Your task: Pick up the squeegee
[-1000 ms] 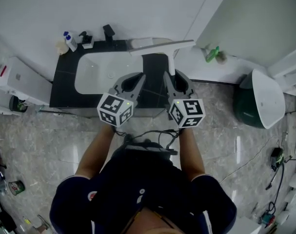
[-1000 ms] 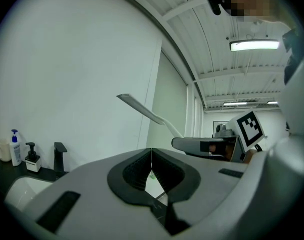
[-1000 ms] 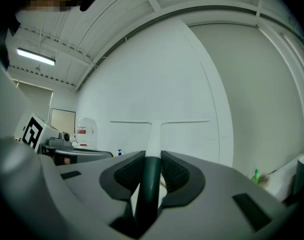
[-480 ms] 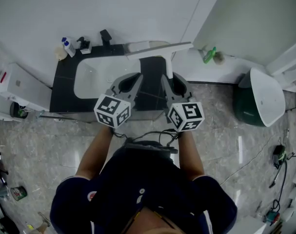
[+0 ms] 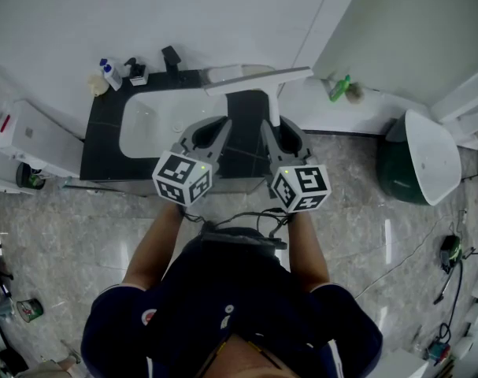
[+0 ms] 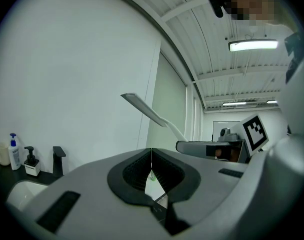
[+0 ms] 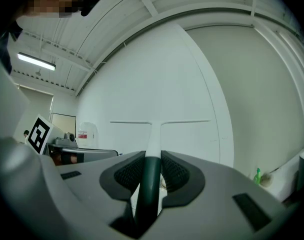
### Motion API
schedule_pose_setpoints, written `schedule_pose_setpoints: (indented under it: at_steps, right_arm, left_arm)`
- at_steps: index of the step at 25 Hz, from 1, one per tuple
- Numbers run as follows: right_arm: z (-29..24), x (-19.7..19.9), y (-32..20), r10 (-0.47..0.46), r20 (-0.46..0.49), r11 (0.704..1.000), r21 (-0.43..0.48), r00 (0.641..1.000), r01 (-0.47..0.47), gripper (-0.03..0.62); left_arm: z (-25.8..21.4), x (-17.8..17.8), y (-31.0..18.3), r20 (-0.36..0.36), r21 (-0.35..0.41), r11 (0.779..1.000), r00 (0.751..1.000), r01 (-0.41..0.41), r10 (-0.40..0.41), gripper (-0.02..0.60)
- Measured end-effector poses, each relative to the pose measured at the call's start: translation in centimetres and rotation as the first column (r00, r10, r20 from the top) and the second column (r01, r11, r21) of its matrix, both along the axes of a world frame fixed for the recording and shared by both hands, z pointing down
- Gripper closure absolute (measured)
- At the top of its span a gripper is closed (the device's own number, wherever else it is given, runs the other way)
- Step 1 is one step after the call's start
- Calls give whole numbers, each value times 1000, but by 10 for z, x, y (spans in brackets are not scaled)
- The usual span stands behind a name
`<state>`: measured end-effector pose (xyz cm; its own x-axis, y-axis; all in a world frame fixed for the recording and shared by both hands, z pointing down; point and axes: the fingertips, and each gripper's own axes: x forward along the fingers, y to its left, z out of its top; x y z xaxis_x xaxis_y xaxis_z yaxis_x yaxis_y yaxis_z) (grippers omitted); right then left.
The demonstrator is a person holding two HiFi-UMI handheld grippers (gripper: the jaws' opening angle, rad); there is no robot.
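The squeegee (image 5: 258,78) has a long white blade and a dark green handle. It is held up level over the sink, in front of the white wall. My right gripper (image 5: 273,126) is shut on the handle (image 7: 150,176), and the white blade (image 7: 160,121) stands crosswise beyond the jaws. My left gripper (image 5: 225,126) hovers just left of it, with its jaws meeting and nothing between them (image 6: 151,156). In the left gripper view the squeegee (image 6: 144,109) shows slanting to the upper right, with the right gripper (image 6: 212,148) beside it.
Below the grippers a black counter (image 5: 101,144) holds a white basin (image 5: 148,120), a black faucet (image 5: 170,56) and soap bottles (image 5: 109,72). A green spray bottle (image 5: 340,87) stands on the white ledge at right. A dark green bin (image 5: 412,160) is at far right and a white box (image 5: 30,135) at left.
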<state>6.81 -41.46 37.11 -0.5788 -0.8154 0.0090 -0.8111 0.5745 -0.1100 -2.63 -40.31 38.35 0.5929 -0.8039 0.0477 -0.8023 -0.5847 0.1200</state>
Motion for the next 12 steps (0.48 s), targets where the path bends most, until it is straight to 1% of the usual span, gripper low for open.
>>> schedule_pose_setpoints:
  at_steps: [12]
  right_arm:
    - [-1,0,1,1,6,1000,-2,1000,-1,493]
  left_arm:
    - [1,2,2,0,-4,1000,1000,-2,2,569]
